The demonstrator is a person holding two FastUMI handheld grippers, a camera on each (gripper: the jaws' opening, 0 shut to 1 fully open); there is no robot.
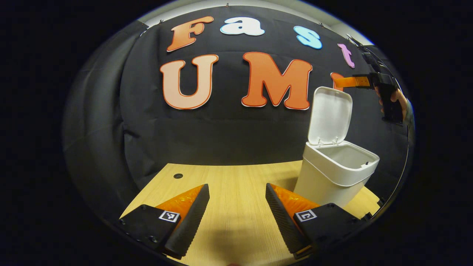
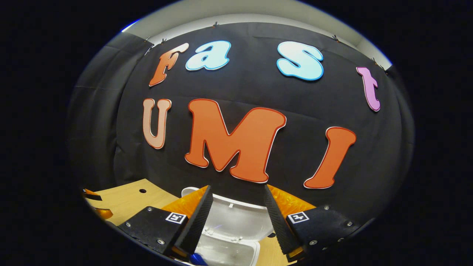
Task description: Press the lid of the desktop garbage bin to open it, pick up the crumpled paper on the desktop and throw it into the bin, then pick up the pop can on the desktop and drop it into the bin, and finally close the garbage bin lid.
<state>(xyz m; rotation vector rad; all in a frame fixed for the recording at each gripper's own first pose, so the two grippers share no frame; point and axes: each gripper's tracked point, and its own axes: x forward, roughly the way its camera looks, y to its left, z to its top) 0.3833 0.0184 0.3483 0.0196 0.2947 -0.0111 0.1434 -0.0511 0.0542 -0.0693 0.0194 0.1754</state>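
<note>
Left gripper view: your left tool (image 1: pixel 237 207) hangs wide open and empty over the surface (image 1: pixel 236 177), bin (image 1: pixel 334 173) right of it with lid (image 1: pixel 330 115) upright. Right tool (image 2: pixel 236 218) is spread open, empty, above the bin's mouth.

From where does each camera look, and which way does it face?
Left gripper view: low over the table, facing the wall; own jaws open; bin at right with lid up, right gripper and a hand beyond it.
Right gripper view: above the bin, looking down into it; own jaws open.
Shared: bin, table, wall.
</note>
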